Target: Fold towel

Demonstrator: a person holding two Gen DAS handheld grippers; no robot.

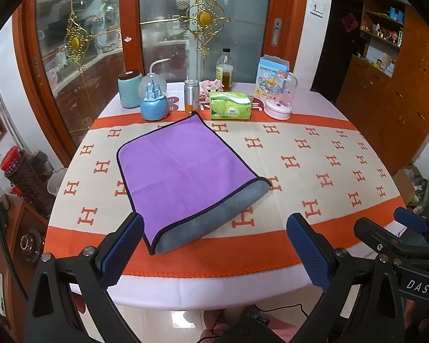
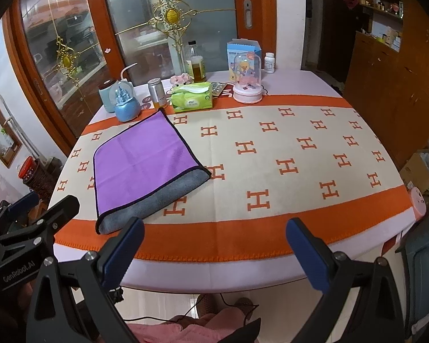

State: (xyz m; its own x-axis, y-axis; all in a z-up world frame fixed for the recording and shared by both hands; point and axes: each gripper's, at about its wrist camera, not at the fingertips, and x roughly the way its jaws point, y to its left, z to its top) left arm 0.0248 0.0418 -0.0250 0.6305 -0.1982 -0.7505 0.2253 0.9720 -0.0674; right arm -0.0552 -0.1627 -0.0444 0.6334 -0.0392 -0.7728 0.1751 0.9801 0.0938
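Note:
A purple towel [image 1: 183,171] with a dark hem lies folded on the table, its grey underside showing along the near fold. It also shows in the right wrist view [image 2: 143,163], at the table's left. My left gripper [image 1: 214,245] is open and empty, held above the table's near edge just in front of the towel. My right gripper [image 2: 214,248] is open and empty, to the right of the towel over the near edge. The right gripper's body shows at the left wrist view's right edge [image 1: 397,237].
The table [image 1: 314,171] has a beige cloth with orange H marks and orange border. At its far side stand a snow globe [image 1: 154,100], a teal jar [image 1: 128,88], a metal can [image 1: 192,94], a tissue pack [image 1: 230,105], a bottle [image 1: 224,70] and a pink dome [image 1: 280,97]. Wooden cabinets stand right.

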